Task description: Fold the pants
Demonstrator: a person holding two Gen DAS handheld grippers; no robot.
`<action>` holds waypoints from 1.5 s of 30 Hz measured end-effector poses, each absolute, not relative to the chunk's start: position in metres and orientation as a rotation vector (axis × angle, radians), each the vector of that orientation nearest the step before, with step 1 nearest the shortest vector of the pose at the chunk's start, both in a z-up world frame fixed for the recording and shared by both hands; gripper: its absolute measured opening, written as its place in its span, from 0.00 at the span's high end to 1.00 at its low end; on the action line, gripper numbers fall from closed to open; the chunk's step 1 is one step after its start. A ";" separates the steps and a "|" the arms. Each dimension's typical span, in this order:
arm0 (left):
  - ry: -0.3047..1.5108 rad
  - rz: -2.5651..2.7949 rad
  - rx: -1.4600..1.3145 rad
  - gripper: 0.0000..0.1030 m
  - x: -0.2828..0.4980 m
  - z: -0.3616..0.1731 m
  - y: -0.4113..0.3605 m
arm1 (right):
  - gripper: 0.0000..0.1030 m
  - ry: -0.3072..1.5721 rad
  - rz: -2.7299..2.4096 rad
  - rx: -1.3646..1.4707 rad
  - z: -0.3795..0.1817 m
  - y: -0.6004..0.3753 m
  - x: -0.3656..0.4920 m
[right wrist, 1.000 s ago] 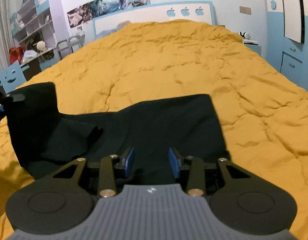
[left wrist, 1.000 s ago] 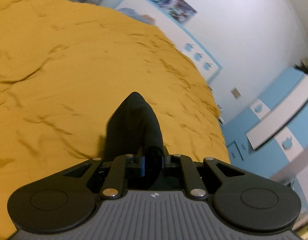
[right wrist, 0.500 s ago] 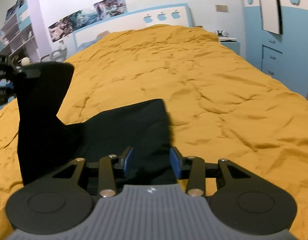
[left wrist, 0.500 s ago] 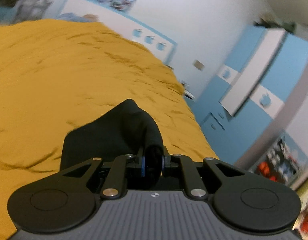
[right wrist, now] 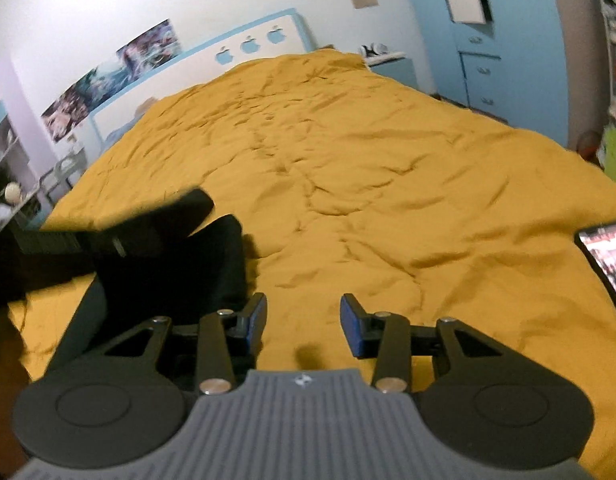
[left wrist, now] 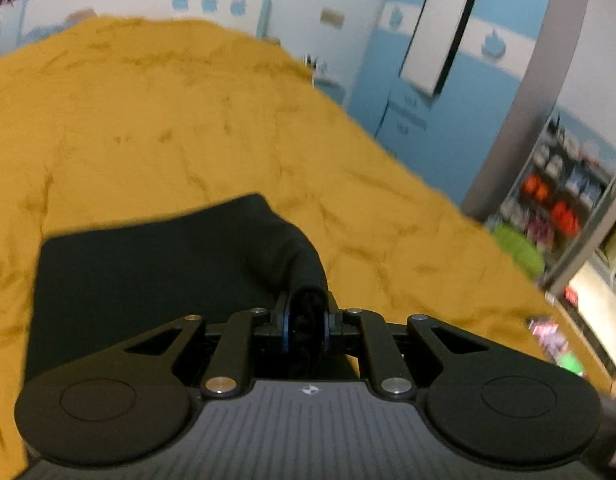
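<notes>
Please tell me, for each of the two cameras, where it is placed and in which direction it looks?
Left wrist: sits on the left gripper, looks along its fingers, tilted down over the black pants it pinches, toward the blue wardrobe; only the gripper shows.
Right wrist: sits on the right gripper, looks down the yellow bedspread toward the headboard; its jaws are open and empty, the left gripper intrudes at left.
Shared: bedspread, pants, headboard, wardrobe.

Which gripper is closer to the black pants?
Left. The left gripper is clamped on a fold of the pants. The right gripper is open over the yellow bedcover, with the pants off to its left, not touching.
</notes>
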State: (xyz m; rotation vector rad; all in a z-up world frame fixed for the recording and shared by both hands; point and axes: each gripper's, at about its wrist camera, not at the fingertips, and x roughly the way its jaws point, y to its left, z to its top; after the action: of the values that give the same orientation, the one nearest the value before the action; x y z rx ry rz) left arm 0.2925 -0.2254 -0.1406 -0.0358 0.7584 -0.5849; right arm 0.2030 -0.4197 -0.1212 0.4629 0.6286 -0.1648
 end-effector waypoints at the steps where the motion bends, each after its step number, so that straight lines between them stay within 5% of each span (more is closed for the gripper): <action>1: 0.772 -0.584 -0.029 0.85 0.289 -0.146 -0.228 | 0.64 0.630 -0.165 0.470 -0.122 -0.420 0.202; 6: 0.800 -0.600 0.004 0.79 0.283 -0.155 -0.231 | 0.64 0.641 -0.158 0.458 -0.124 -0.417 0.203; 8: 0.852 -0.624 0.026 0.57 0.284 -0.156 -0.232 | 0.64 0.649 -0.161 0.454 -0.124 -0.416 0.205; 10: 0.861 -0.661 0.074 0.47 0.277 -0.143 -0.234 | 0.64 0.652 -0.160 0.451 -0.123 -0.415 0.207; 19: 0.806 -0.615 -0.205 0.20 0.251 -0.108 -0.106 | 0.62 0.642 -0.089 0.564 -0.119 -0.415 0.224; 25: 0.791 -0.345 -0.429 0.20 0.272 -0.130 -0.006 | 0.59 0.635 -0.015 0.566 -0.106 -0.391 0.241; 31: 0.940 -0.303 -0.460 0.20 0.297 -0.153 -0.006 | 0.59 0.764 -0.031 0.476 -0.111 -0.364 0.265; 33: 0.955 -0.322 -0.461 0.20 0.296 -0.161 -0.014 | 0.70 0.778 -0.026 0.486 -0.117 -0.361 0.267; 34: 0.957 -0.329 -0.463 0.20 0.296 -0.162 -0.016 | 0.89 0.781 -0.020 0.478 -0.118 -0.359 0.268; 45: 0.975 -0.431 -0.464 0.20 0.284 -0.171 -0.035 | 0.93 0.782 0.059 0.664 -0.107 -0.392 0.236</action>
State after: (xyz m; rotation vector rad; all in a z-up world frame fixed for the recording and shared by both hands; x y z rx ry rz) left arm 0.2843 -0.0351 -0.1709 -0.4644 0.9753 -0.4308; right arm 0.2356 -0.3919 -0.1075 0.6642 0.7817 0.0591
